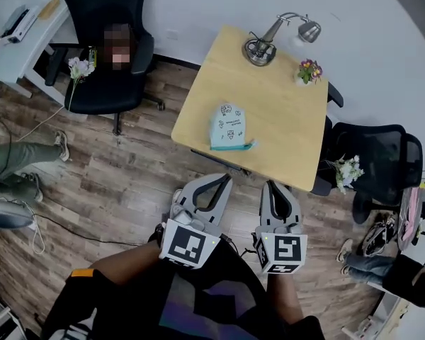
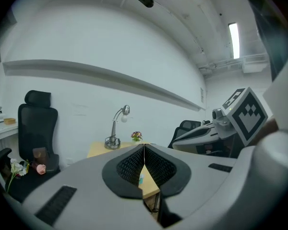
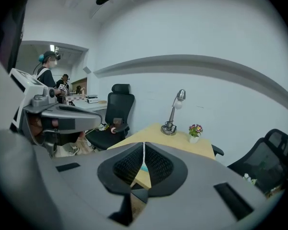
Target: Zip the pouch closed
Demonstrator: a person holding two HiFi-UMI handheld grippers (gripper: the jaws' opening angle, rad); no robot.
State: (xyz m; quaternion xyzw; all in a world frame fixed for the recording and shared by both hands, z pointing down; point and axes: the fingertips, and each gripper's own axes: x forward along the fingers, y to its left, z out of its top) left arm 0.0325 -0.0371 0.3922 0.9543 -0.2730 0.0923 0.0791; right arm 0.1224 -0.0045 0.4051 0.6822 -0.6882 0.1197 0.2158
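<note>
Grey jaws of the left gripper [image 1: 224, 178] are pressed together, empty, short of the table [image 1: 269, 105]. The teal pouch [image 1: 229, 127] lies flat near its front edge. The right gripper [image 1: 273, 185] is likewise clenched empty. Both are best opened before the pouch is reached.

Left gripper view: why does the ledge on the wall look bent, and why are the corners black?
Left gripper view: the wide-angle lens bows the wall ledge and darkens the corners; the ceiling light glares white. Right gripper view: the wall ledge bows the same way. Head view: the table looks sharp.
</note>
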